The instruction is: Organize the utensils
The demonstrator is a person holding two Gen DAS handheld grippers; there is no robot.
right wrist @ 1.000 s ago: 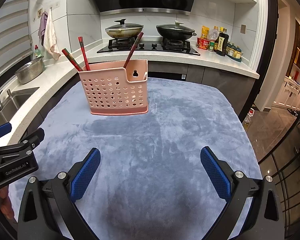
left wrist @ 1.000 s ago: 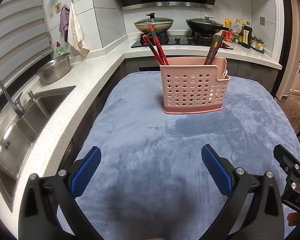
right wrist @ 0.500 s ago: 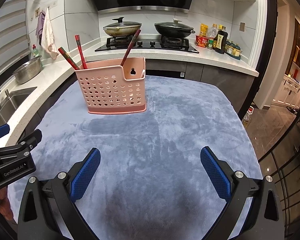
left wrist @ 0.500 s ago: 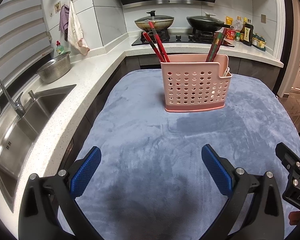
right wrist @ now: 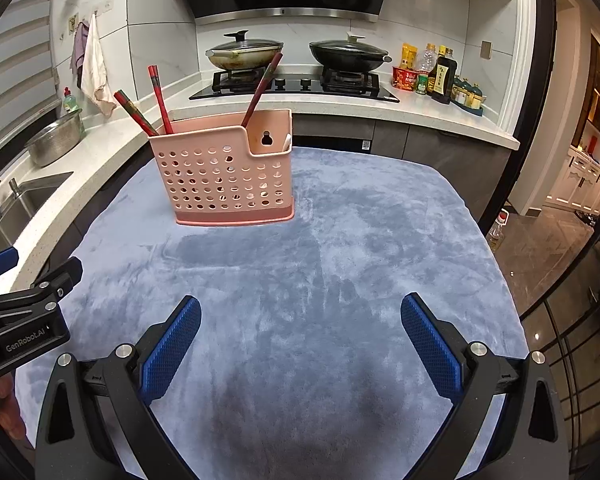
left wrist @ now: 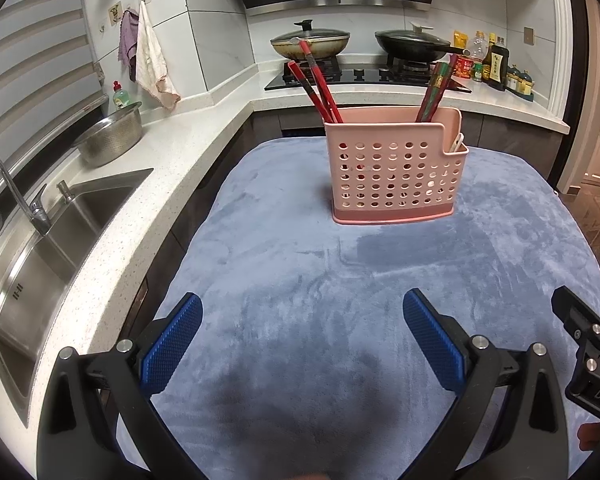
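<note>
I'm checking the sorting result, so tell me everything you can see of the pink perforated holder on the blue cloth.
The pink perforated plastic utensil holder stands upright on the blue-grey plush cloth, towards its far end. Its front wall is dotted with round holes above a darker solid base. One end steps down to a lower compartment, whose back wall has a keyhole hanging slot. Red chopsticks lean out at both ends of the tall section; a white utensil tip pokes from the low compartment. Neither tool touches it.
</note>
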